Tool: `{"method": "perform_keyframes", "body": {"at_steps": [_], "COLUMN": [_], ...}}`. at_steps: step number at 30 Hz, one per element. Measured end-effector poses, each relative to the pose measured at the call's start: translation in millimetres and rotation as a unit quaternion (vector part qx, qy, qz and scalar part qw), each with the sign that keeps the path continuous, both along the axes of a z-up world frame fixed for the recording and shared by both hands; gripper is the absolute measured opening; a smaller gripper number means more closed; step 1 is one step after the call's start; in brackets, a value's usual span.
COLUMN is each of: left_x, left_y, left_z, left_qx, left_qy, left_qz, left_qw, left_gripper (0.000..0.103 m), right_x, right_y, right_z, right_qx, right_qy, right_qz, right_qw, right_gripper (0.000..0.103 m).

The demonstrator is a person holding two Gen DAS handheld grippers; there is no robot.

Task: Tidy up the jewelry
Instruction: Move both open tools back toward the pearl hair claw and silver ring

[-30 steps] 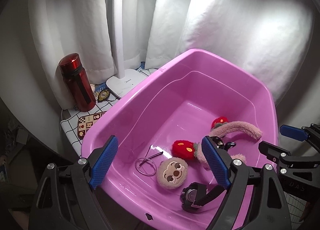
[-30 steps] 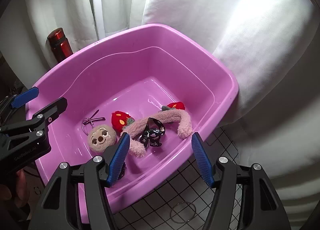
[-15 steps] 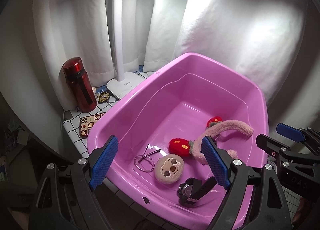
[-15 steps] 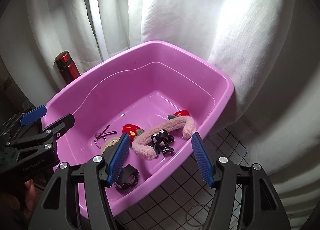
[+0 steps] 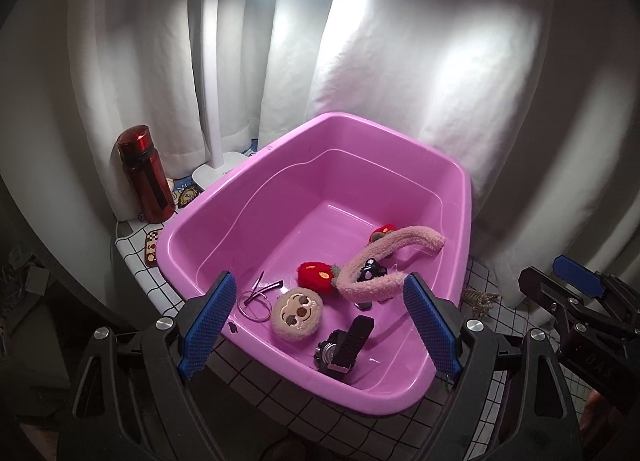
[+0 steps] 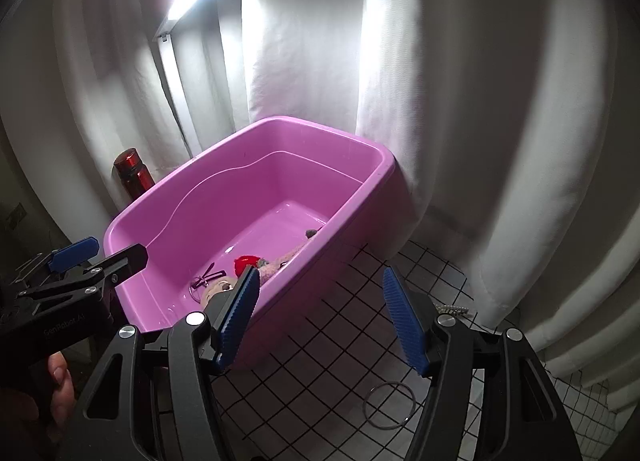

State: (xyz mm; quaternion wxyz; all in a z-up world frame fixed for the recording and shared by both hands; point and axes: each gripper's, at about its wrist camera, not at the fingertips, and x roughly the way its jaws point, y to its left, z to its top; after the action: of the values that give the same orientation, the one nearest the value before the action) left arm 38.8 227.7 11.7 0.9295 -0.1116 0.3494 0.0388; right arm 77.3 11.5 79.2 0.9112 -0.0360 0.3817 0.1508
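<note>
Glossy plastic tub [image 5: 400, 133], fuzzy plush headband [image 5: 404, 243], shiny metal bottle [image 5: 144, 173], thin wire ring [image 6: 388, 405].

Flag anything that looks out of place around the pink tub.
Two pieces lie outside the pink plastic tub that holds the rest: a thin metal ring on the checked tablecloth below the right tongs, and a small beaded chain near the curtain. Both tongs are open and empty.

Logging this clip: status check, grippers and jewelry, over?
Left gripper open, empty, over pink tub. Right gripper open, empty, above checkered cloth. Wire ring and beaded piece outside tub. Nothing blocking.
</note>
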Motion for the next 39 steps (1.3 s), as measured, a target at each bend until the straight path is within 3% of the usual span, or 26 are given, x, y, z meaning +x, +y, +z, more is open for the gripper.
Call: {"method": "perform_keyframes", "body": {"at_steps": [13, 21, 28, 39], "left_x": [-58.7, -78.5, -68.8, -32.2], "left_y": [-100.3, -163.8, -194.1, -224.6], "left_z": [13.1, -12.8, -59.5, -142.5], "left_qx": [-0.027, -0.026, -0.014, -0.018], "left_qy": [-0.045, -0.015, 0.034, 0.089], "left_qz": [-0.096, -0.139, -0.115, -0.017], "left_qw": [0.9941, 0.9899, 0.9927, 0.9957], "left_gripper": [0.084, 0.086, 0.086, 0.086], "right_x": [-89.8, -97.4, -76.3, 0.9], "right_y": [-139.1, -189.2, -209.6, -215.1], "right_z": [-34.6, -68.7, -103.0, -157.7], "right_qx": [0.001, 0.015, 0.023, 0.019], "right_qy": [-0.001, 0.018, 0.036, 0.049], "right_qz": [-0.106, -0.114, -0.071, 0.057], "right_qw": [0.994, 0.993, 0.997, 0.997], "right_gripper": [0.062, 0.062, 0.062, 0.062]}}
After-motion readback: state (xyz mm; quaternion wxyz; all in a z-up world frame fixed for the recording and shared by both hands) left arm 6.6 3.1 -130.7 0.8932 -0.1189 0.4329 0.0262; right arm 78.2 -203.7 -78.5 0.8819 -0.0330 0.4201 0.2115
